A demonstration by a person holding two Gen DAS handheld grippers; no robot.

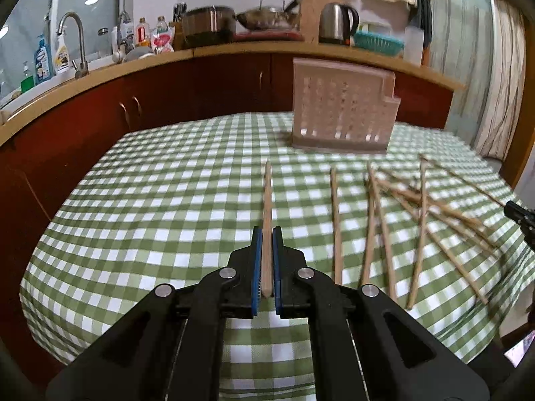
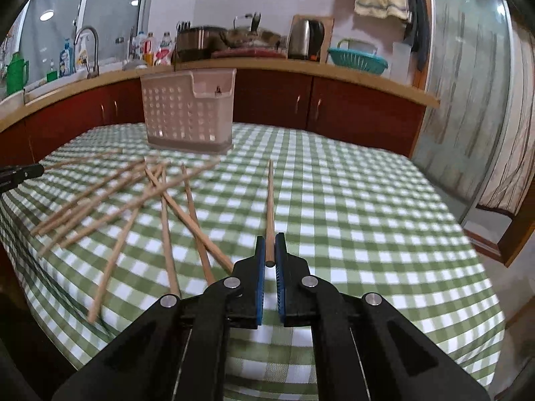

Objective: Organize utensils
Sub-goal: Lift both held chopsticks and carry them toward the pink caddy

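I have one chopstick in each hand. My left gripper (image 1: 266,234) is closed on a chopstick (image 1: 266,207), the blue fingers (image 1: 256,260) pinching it near its thick end so that the rest runs straight ahead, pointing toward the perforated holder (image 1: 341,117) standing at the far side of the counter (image 1: 150,217). My right gripper (image 2: 270,239) does the same with a second chopstick (image 2: 270,200), gripped right at its butt end; the fingers look only a stick's width apart. I hold both by the ends, I think, so the tips can be aimed into the holder's open top. The remaining chopsticks (image 2: 140,197) lie loose and crossed on the checked cloth between my two hands, in front of the holder. From the right view the holder's visible compartment looks to have nothing in it yet, so sorting seems barely begun. Both pictures are slightly blurred, so I cannot judge how high the sticks are off the cloth.
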